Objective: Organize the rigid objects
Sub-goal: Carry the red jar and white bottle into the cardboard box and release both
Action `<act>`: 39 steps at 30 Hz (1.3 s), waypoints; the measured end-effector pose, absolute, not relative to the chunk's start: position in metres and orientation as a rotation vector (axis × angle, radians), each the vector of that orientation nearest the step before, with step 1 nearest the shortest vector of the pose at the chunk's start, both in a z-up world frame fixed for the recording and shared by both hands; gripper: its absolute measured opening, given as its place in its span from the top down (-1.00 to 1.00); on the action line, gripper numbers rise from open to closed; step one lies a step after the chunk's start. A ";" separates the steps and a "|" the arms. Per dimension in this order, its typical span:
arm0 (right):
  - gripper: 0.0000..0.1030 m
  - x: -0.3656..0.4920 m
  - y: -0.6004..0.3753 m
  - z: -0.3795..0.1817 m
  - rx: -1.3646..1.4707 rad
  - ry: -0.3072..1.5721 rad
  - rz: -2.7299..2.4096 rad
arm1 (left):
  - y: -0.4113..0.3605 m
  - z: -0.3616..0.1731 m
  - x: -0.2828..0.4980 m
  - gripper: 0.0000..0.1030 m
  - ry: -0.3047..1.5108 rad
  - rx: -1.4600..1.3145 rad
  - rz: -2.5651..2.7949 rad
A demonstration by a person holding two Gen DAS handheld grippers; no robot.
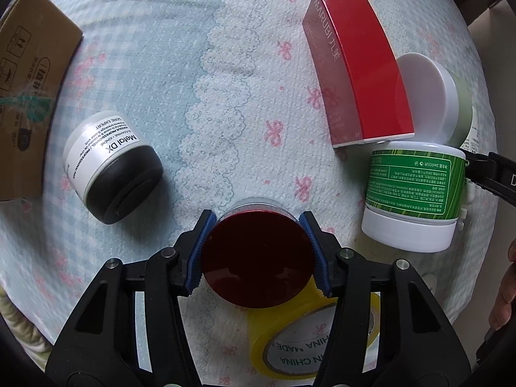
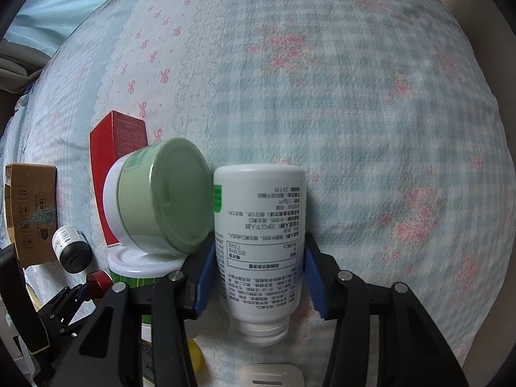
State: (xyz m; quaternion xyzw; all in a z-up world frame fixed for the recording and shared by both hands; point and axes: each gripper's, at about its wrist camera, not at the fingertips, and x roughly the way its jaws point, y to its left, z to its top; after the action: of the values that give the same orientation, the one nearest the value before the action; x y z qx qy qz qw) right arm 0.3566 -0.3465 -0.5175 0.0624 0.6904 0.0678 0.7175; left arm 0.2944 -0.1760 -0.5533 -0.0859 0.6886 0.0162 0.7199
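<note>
My left gripper point(image 1: 258, 251) is shut on a jar with a dark red lid point(image 1: 258, 258), held over the bedsheet; it shows small in the right wrist view point(image 2: 98, 280). My right gripper point(image 2: 256, 277) is shut on a white bottle point(image 2: 261, 242) with printed text, lying along the fingers. A red MARUBI box point(image 1: 358, 67), a pale green jar point(image 2: 164, 196) with a white lid point(image 1: 425, 96) and a green-labelled white tub point(image 1: 412, 193) sit clustered together. A black and white Metal DX jar point(image 1: 113, 164) lies on its side to the left.
A cardboard box point(image 1: 29, 96) stands at the left edge of the bed. A yellow tape roll point(image 1: 309, 338) lies under my left gripper. The checked, flower-printed bedsheet point(image 2: 371, 113) spreads wide to the right of the white bottle.
</note>
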 end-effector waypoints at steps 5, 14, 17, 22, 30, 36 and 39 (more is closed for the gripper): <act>0.11 0.349 -0.362 -0.504 0.174 1.501 0.131 | -0.172 -0.539 0.293 0.02 1.505 -0.197 0.003; 0.11 0.327 -0.374 -0.442 0.198 1.426 0.087 | -0.162 -0.459 0.296 0.02 1.424 -0.189 -0.091; 0.11 0.313 -0.368 -0.406 0.196 1.388 0.076 | -0.158 -0.416 0.290 0.02 1.386 -0.171 -0.132; 0.11 0.290 -0.347 -0.334 0.173 1.328 0.068 | -0.136 -0.348 0.275 0.02 1.311 -0.173 -0.184; 0.11 0.254 -0.266 -0.244 0.232 1.250 0.074 | -0.056 -0.248 0.267 0.02 1.202 -0.181 -0.272; 0.11 0.232 -0.176 -0.210 0.279 1.181 0.078 | 0.039 -0.198 0.263 0.02 1.142 -0.130 -0.313; 0.11 0.223 -0.130 -0.199 0.349 1.156 0.073 | 0.090 -0.184 0.261 0.02 1.134 -0.119 -0.325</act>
State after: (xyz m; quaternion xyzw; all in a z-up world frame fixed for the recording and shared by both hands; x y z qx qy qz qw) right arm 0.2227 -0.1304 -0.1988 0.1641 0.5434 0.0345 0.8225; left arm 0.2614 0.0903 -0.1837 -0.0561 0.5345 -0.1533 0.8292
